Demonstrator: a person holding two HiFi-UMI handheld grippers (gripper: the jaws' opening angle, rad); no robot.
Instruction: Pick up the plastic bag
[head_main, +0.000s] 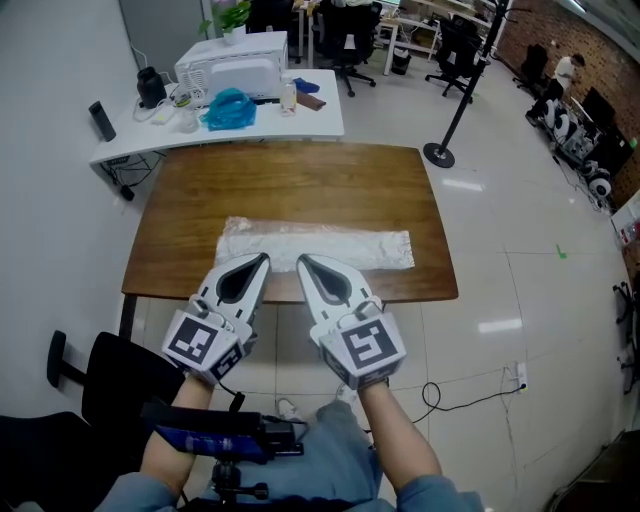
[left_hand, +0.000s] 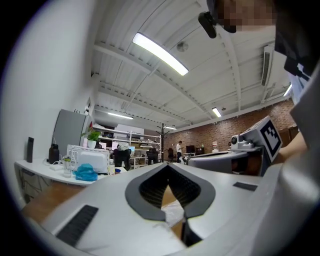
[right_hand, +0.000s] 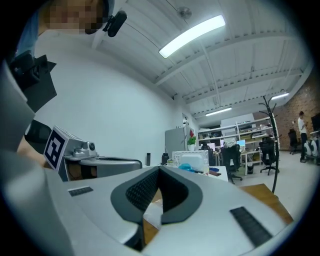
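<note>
My left gripper and right gripper are pale grey tapering shells with dark, ribbed, teardrop-shaped insets, each backed by a white cube printed with black square markers, and I wear blue-grey sleeves and light blue trousers.

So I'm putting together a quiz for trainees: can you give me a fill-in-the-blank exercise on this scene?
1. The plastic bag lies flat on the ____ table.
2. The left gripper and the right gripper both have their jaws ____.
3. The blue bundle sits on the ____ desk behind.
Missing words: wooden; shut; white.
</note>
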